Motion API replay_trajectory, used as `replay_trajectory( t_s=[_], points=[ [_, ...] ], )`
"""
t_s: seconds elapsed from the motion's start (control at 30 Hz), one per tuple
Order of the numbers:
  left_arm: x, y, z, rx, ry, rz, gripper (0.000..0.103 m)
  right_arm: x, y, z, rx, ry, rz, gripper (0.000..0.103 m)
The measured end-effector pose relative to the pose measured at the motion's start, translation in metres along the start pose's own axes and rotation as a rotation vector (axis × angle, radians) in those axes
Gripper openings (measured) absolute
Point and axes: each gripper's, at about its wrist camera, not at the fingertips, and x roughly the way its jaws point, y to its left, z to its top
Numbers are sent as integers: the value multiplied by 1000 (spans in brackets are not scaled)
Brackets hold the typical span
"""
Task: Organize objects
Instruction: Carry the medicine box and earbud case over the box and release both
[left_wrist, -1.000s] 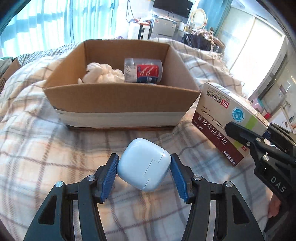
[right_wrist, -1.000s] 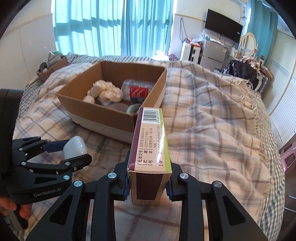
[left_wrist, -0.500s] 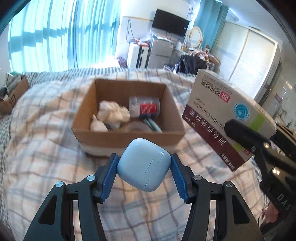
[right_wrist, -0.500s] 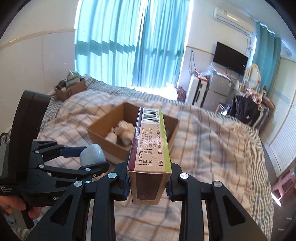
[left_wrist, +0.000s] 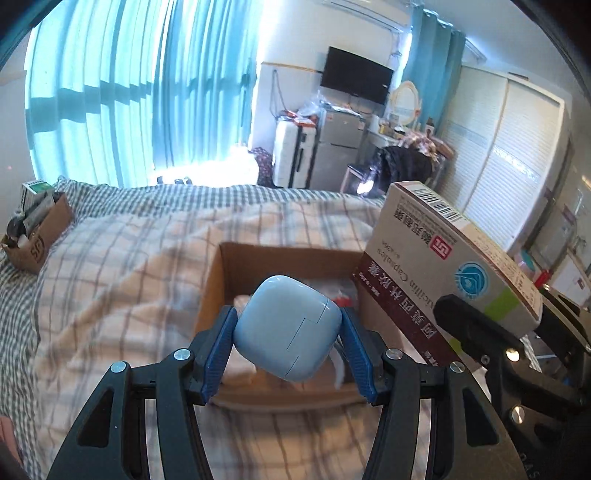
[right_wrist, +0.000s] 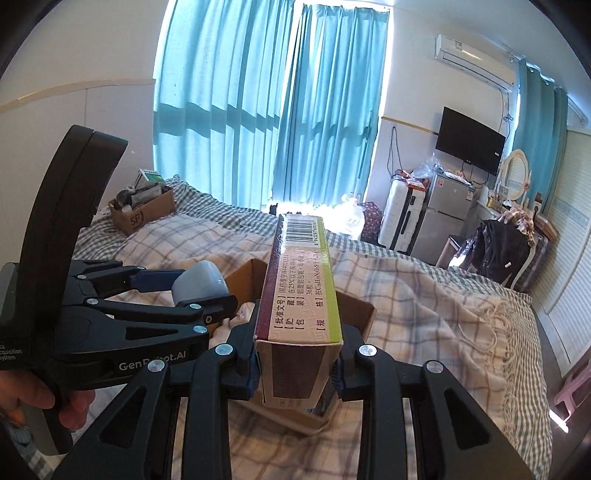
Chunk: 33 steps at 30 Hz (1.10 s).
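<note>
My left gripper (left_wrist: 288, 332) is shut on a pale blue earbud case (left_wrist: 286, 326) and holds it in the air over the open cardboard box (left_wrist: 221, 280) on the bed. My right gripper (right_wrist: 297, 363) is shut on a medicine carton (right_wrist: 301, 291) with a barcode and a maroon side, also above the box (right_wrist: 360, 314). The carton shows at the right of the left wrist view (left_wrist: 443, 266). The left gripper with the case shows at the left of the right wrist view (right_wrist: 201, 286). The box's contents are mostly hidden behind the held things.
The box sits on a plaid blanket (left_wrist: 122, 266) covering the bed. A smaller cardboard box (right_wrist: 142, 210) with items stands at the far left of the bed. A fridge, suitcase and chair (right_wrist: 439, 218) stand beyond the bed's far end.
Both grippers have risen and moved forward with their objects, from low in front of the box to above it. The box now lies beneath and behind the held case and carton.
</note>
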Motion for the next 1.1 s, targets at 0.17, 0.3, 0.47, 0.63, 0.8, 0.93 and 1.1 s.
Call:
replay_trajectory(
  t_s=[0.17, 0.3, 0.47, 0.63, 0.8, 0.93, 1.1],
  points=[
    [36, 9, 14, 3, 14, 16, 58, 35, -13, 17, 6, 5, -15, 28],
    [62, 17, 18, -1, 33, 24, 58, 66, -21, 23, 10, 22, -21, 28],
    [90, 23, 11, -13, 74, 25, 58, 104, -25, 13, 23, 82, -7, 28],
    [109, 27, -1, -9, 118, 32, 58, 129, -25, -4, 41, 149, 29, 28],
    [118, 26, -11, 10, 149, 45, 58, 141, -33, -21, 90, 210, 64, 29],
    [119, 26, -15, 5, 156, 44, 58, 146, -35, -31, 113, 241, 65, 30],
    [117, 25, -15, 17, 149, 45, 59, 139, -36, -30, 108, 220, 49, 34]
  ],
)
